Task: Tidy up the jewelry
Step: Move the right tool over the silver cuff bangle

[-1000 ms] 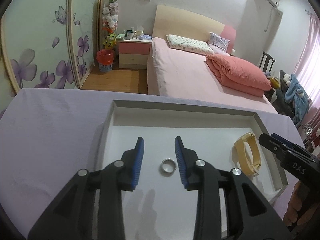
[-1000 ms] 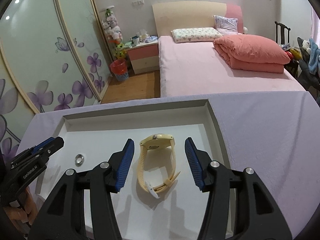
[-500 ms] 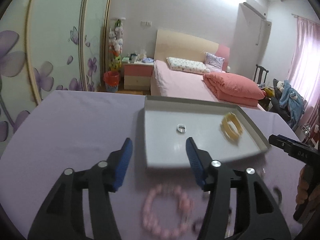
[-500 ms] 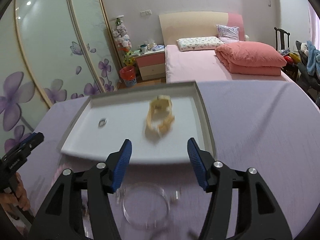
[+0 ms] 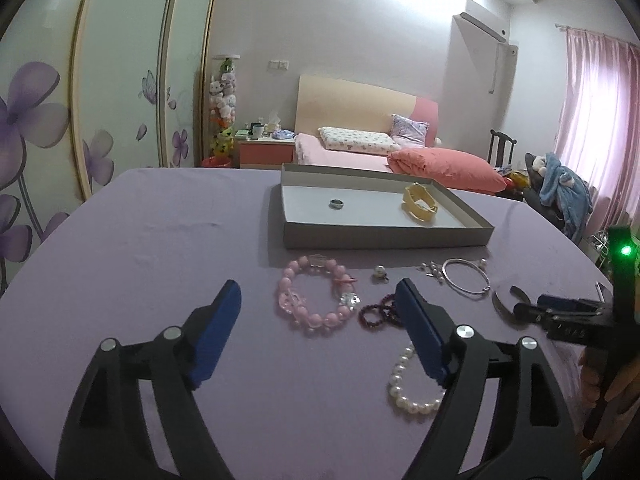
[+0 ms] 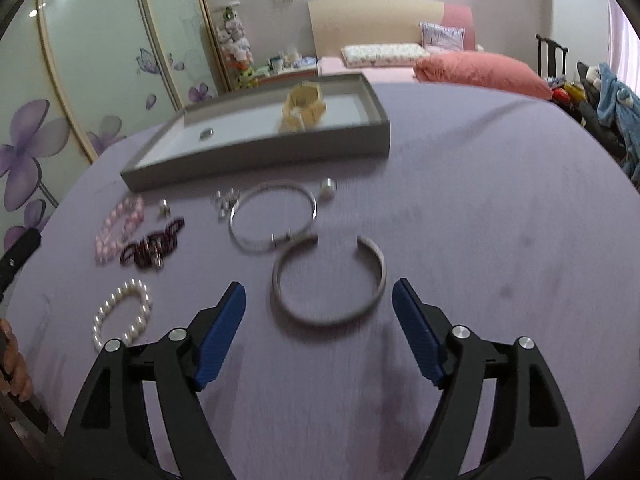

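**Both grippers back from the tray, lining up the next pieces**

A second ago I had both grippers down inside the grey tray [image 5: 384,236], the left over the silver ring [image 5: 336,203] and the right over the yellow watch [image 5: 419,204]. Both pieces now lie loose on the tray floor, well apart, and I have pulled both hands back over the purple tablecloth [image 5: 168,240]. So two items are filed; the rest is still out on the cloth in front of the tray.

My left gripper [image 5: 320,336] is empty, its jaws still spreading, with the pink bead bracelet [image 5: 316,296] lying between and just beyond the blue pads; the dark red bead bracelet [image 5: 378,312] and the pearl bracelet [image 5: 412,388] sit close by the right-hand pad. My right gripper [image 6: 320,332] is also empty and opening, pointed at the open silver cuff bangle [image 6: 330,280], which lies flat just ahead of the fingertips. Beyond it sit the thin silver bangle [image 6: 274,216], a pearl earring [image 6: 327,190] and some small studs [image 6: 226,200].

I judge the next step to be a double pick: pink bracelet on the left, cuff on the right. The cuff lies flat and thin on soft cloth, so a pad may skate over it.
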`<state>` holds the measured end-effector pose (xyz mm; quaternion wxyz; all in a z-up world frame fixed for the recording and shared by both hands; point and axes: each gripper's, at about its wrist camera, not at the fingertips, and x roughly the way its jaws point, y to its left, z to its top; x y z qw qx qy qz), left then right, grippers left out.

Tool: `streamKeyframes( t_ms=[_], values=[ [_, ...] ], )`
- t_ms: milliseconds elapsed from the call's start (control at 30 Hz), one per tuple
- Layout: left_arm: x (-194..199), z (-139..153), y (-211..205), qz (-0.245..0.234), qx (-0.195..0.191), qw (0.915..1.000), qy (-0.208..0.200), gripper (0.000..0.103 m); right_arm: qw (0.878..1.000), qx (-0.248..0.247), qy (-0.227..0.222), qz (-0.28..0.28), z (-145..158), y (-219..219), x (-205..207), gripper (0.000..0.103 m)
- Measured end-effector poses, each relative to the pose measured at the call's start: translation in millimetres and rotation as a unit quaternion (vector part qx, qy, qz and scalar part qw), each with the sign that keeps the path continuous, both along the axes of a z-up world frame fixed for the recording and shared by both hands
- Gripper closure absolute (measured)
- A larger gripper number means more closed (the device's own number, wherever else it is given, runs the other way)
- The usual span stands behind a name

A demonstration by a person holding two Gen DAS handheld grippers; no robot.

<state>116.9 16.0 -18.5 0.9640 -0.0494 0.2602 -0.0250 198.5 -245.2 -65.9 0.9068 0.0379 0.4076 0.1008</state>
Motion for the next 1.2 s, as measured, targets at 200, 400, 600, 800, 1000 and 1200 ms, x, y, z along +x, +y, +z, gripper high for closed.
streamKeyframes(
  t_ms=[200, 400, 600, 800, 1000, 1200],
  values=[
    [0, -2, -5, -0.008, 0.0, 1.0, 0.004, 0.023, 1.0, -0.025, 0.015, -0.004, -9, 5, -1, 0.022],
    [3, -8, -5, -0.014, -0.005, 0.9998, 0.016, 0.023, 0.998, -0.049, 0.026, 0.0, -11, 13, 4, 0.021],
    [3, -12, -5, -0.014, -0.006, 0.9997, 0.02, 0.022, 0.997, -0.066, 0.027, -0.001, -12, 15, 9, 0.021],
    [3, -15, -4, -0.012, -0.007, 0.9996, 0.024, 0.022, 0.997, -0.069, 0.027, -0.004, -12, 16, 10, 0.022],
    [4, -17, -6, -0.016, -0.008, 0.9995, 0.028, 0.022, 0.997, -0.069, 0.027, -0.006, -12, 16, 10, 0.024],
    [5, -19, -11, -0.022, -0.007, 0.9992, 0.034, 0.022, 0.997, -0.069, 0.022, -0.004, -9, 14, 8, 0.036]
  ],
)
